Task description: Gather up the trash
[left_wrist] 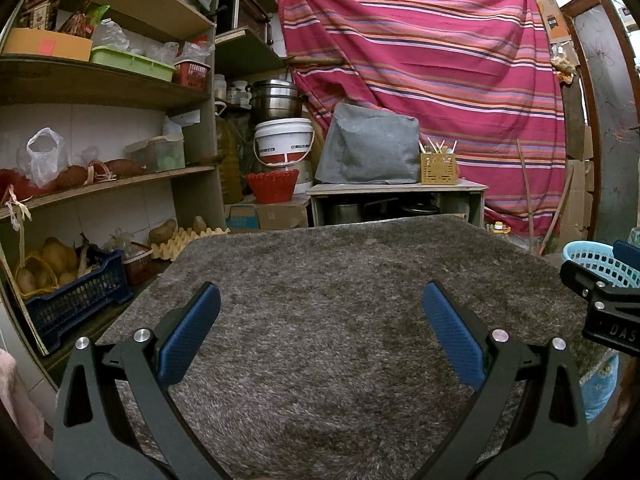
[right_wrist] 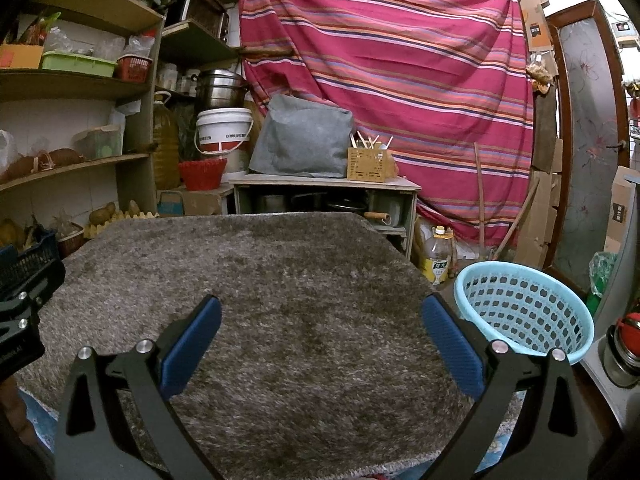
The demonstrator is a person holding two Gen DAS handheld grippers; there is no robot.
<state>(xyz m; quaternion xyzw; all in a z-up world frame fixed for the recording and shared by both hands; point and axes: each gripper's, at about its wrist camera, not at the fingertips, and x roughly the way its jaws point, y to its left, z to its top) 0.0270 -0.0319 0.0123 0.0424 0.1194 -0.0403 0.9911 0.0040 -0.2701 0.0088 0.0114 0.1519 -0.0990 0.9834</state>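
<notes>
Grey rug shows no trash; your left gripper and right gripper gape wide, empty. Swing right carelessly and you may tip the basket.

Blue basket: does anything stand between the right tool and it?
Nothing visible does. The right tool is open and empty over the grey rug, and the blue basket stands just past the rug's right edge, beside the tool's right finger. No trash shows on the rug.
</notes>
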